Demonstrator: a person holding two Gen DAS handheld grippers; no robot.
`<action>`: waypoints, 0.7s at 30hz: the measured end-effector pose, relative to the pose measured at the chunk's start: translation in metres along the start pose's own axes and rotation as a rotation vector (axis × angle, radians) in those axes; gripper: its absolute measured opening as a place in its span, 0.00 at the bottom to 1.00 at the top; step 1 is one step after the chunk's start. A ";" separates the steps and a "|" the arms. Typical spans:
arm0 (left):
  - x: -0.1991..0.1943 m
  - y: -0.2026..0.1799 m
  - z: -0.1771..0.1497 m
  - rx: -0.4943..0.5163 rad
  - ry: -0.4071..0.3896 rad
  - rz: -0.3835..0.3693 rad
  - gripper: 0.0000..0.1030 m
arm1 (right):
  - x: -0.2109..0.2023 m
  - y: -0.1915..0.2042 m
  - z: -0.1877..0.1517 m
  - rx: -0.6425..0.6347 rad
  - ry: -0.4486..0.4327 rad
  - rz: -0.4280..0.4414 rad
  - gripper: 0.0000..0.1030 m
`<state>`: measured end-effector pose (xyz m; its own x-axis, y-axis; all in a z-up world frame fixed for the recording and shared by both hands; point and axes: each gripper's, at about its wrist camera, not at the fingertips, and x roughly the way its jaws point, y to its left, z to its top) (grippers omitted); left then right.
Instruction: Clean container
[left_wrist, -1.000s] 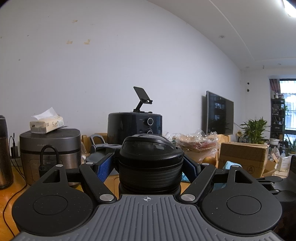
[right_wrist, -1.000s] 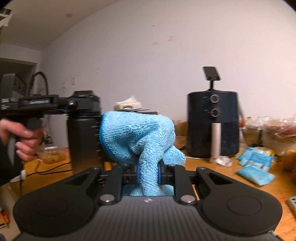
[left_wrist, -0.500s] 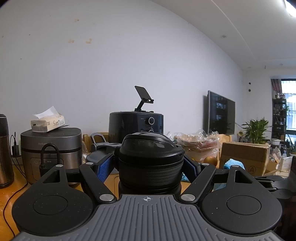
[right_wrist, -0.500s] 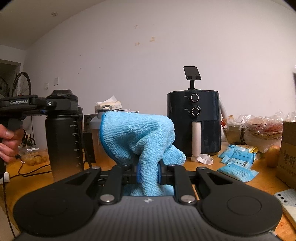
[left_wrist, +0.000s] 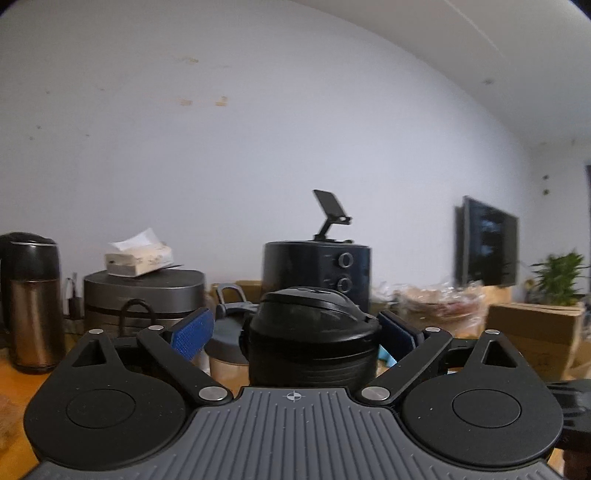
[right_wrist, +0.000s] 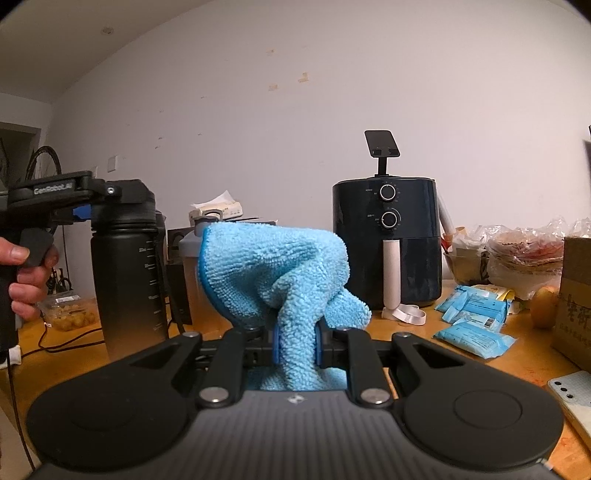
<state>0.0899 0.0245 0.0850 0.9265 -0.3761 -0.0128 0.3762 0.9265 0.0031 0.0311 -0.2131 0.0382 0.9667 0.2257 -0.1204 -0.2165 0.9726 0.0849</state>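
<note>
Bottle (left_wrist: 312, 339), black, standing upright on the wooden table (right_wrist: 424, 343) at the left of the scene, lid level with the left gripper (left_wrist: 295, 328). Jaws opening now, blue pads (left_wrist: 192, 330) drawn off the ribbed lid on both sides, lid between them but no longer pressed. Best done by backing straight out, level, with both pads clear before any sideways move, so as not to nudge a tall, narrow thing that probably tips easily. Worth leaving room on its near side for the cloth. Further right, right gripper (right_wrist: 295, 341) clamped tight on blue microfibre cloth (right_wrist: 275, 273), most of it bunched above the jaws and ready to wipe; grip best kept firm, with the loose bulk and not the fingers brought against the bottle wall. Left wrist view: lid top close up, gap at each pad, second grey-lidded cup (left_wrist: 225, 345) just behind the bottle, steel flask (left_wrist: 31, 301) far left, rice cooker (left_wrist: 144, 291) bearing a tissue box (left_wrist: 138, 254), television (left_wrist: 485, 247) and plant at far right; nothing of the bottle's base. Right wrist view: full height of the bottle (right_wrist: 127, 271) with its measuring marks and foot on the table, hand (right_wrist: 26, 273) on the left gripper's handle, air fryer (right_wrist: 386, 243), blue packets (right_wrist: 472, 317) and phone at the right edge.
</note>
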 end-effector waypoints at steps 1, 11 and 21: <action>0.000 -0.005 0.000 0.006 -0.006 0.014 0.94 | 0.000 0.000 0.000 0.001 -0.001 -0.001 0.12; 0.008 -0.043 -0.001 -0.034 0.011 0.274 0.94 | -0.002 0.000 -0.001 0.007 -0.002 0.000 0.12; 0.023 -0.064 0.000 -0.046 0.010 0.537 0.94 | -0.003 -0.002 -0.001 0.007 -0.004 -0.011 0.12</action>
<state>0.0868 -0.0438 0.0843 0.9881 0.1508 -0.0310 -0.1518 0.9879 -0.0324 0.0282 -0.2155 0.0372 0.9697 0.2145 -0.1170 -0.2047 0.9747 0.0900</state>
